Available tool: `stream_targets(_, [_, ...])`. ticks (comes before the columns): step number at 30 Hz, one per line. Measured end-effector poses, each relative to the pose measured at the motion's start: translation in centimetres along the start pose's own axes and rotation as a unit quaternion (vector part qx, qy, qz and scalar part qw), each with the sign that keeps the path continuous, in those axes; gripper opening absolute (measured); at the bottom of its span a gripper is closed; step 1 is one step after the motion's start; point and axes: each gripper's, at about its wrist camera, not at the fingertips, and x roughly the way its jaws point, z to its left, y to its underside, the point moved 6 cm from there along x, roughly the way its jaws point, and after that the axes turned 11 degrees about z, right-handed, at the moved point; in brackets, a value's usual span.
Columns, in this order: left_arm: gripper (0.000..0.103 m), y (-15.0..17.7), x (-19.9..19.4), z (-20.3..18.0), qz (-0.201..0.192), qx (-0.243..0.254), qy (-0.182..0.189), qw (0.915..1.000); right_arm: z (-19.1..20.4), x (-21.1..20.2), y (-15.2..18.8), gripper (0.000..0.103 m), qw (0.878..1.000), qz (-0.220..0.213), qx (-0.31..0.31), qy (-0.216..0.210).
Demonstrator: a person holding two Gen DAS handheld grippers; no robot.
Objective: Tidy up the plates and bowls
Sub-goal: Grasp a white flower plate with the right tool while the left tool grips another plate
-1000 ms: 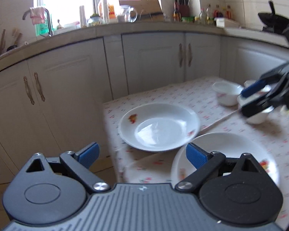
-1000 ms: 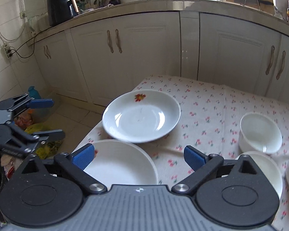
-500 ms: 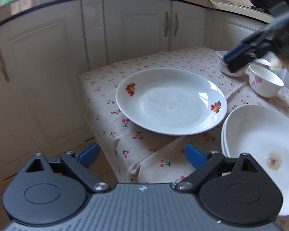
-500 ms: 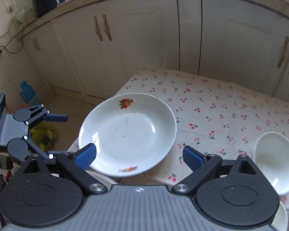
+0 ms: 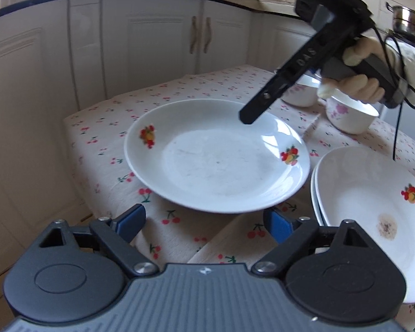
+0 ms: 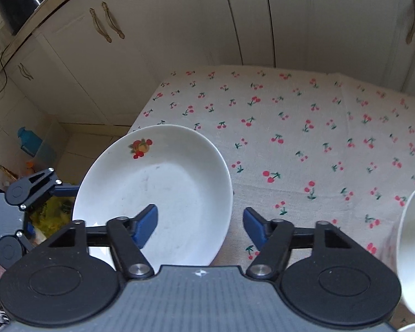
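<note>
A white plate with fruit decals lies near the corner of the cherry-print tablecloth. My left gripper is low at the plate's near rim, its jaws closing, with the pads clear of the rim. My right gripper straddles the same plate at its opposite rim. One finger is over the plate's inside, the other over the cloth, and the jaws are closing without touching. A stack of two plates, the top one stained, sits to the right. Two white bowls stand behind.
A gloved hand holds the right gripper's handle above the bowls. White cabinets stand close behind the table. The table's corner drops to the floor, where a blue container stands. A bowl is at the right wrist view's right edge.
Both grippers have come down and in toward the fruit-decal plate. The right jaws have narrowed a lot around its rim; the left jaws have narrowed a little.
</note>
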Motion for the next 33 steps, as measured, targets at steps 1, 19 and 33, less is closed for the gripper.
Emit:
stream_targets(1, [0.089, -0.1, 0.1, 0.0, -0.001, 0.005, 0.005, 1.0000, -0.1, 0.2, 0.0, 0.066, 1.000, 0.003, 0.001, -0.005])
stream_targets(19, [0.090, -0.6, 0.5, -0.1, -0.007, 0.061, 0.031, 0.9976, -0.4, 2.2, -2.3, 0.056, 1.000, 0.006, 0.008, -0.017])
stream_targets(33, [0.090, -0.6, 0.5, -0.2, -0.008, 0.062, 0.027, 0.9977, -0.4, 2.6, -3.2, 0.054, 1.000, 0.003, 0.004, -0.019])
